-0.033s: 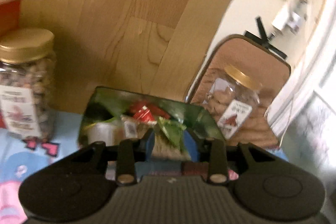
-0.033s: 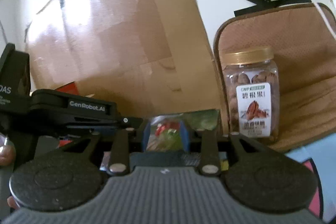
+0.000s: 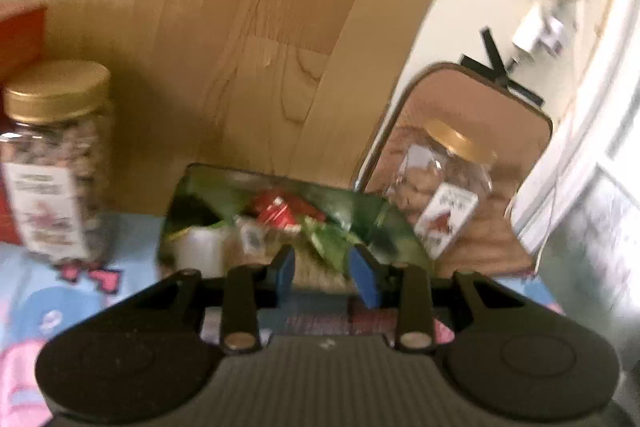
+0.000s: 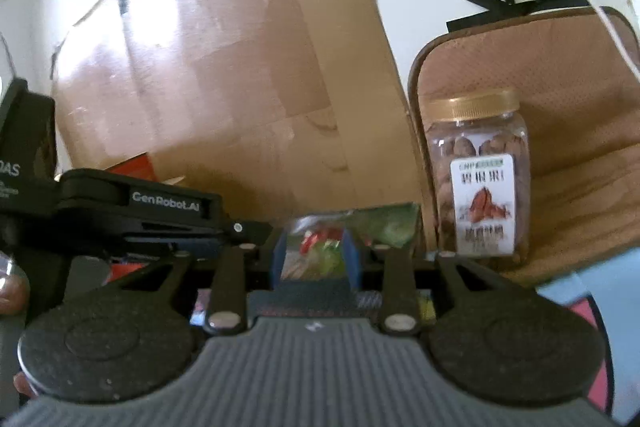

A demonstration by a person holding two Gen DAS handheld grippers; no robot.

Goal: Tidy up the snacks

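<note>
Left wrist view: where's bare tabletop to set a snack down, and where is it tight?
Bare cloth shows between the left jar and the green snack bag. The right side is crowded: the bag nearly meets the pecan jar, which stands against the brown cushion. Both grippers' jaws are opening at the bag.

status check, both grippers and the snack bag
Left gripper opening, snack bag just ahead. Right gripper opening, same bag in its gap. Gold-lid nut jars flank it; nothing blocking.

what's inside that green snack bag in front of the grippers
Through the green bag's clear front show a red wrapper, a green packet and something white. Anything deeper is hidden.
</note>
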